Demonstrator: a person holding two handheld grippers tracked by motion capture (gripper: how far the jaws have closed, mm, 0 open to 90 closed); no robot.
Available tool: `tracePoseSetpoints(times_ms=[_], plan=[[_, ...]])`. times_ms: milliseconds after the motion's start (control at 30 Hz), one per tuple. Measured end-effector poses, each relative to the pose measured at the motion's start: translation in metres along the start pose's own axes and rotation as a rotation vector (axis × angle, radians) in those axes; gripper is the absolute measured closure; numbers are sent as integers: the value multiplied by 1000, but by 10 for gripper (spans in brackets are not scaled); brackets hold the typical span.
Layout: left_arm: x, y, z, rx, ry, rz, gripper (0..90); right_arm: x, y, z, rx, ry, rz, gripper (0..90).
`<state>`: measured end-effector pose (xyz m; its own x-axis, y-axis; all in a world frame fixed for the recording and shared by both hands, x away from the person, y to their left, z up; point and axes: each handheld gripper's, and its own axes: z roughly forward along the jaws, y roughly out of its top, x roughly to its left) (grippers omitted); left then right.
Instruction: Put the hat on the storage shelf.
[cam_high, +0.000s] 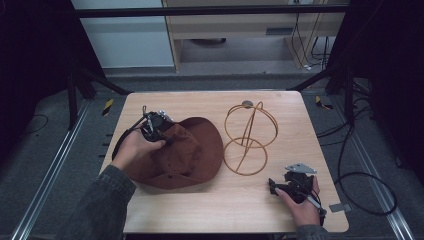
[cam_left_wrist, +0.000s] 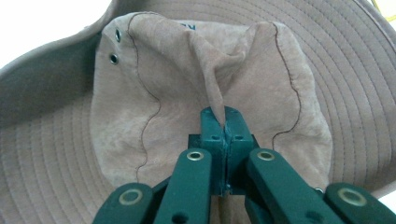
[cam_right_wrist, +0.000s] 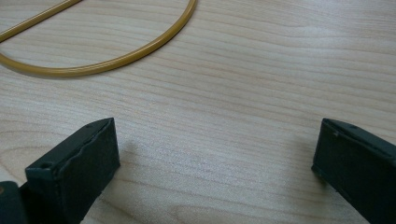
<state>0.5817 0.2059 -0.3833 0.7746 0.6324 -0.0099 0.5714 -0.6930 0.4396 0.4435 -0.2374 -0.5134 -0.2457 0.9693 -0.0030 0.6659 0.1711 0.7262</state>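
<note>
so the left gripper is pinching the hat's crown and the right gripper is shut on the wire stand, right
Not quite. The left gripper does pinch the hat's crown, but the right gripper is open over bare table, apart from the wire stand. The right gripper view shows it.

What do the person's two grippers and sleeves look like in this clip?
The left gripper has dark green linkage arms with brass-coloured rivets and flat fingers. The right gripper is black, topped by a grey three-cornered plate, with blocky dark fingers. A cable trails beside it. The sleeves are dark grey.
</note>
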Motion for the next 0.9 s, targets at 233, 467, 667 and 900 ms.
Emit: tracePoseSetpoints(times_ms=[233, 467, 667, 900], plan=[[2, -2, -19, -35, 23, 1, 889, 0, 0, 0, 0, 0, 0, 5], [5, -10, -35, -56, 34, 5, 889, 0, 0, 0, 0, 0, 0, 5], [3, -14, -43, -67, 29, 15, 888, 0, 0, 0, 0, 0, 0, 5], [-4, -11, -65, -81, 45, 57, 888, 0, 0, 0, 0, 1, 1, 5]])
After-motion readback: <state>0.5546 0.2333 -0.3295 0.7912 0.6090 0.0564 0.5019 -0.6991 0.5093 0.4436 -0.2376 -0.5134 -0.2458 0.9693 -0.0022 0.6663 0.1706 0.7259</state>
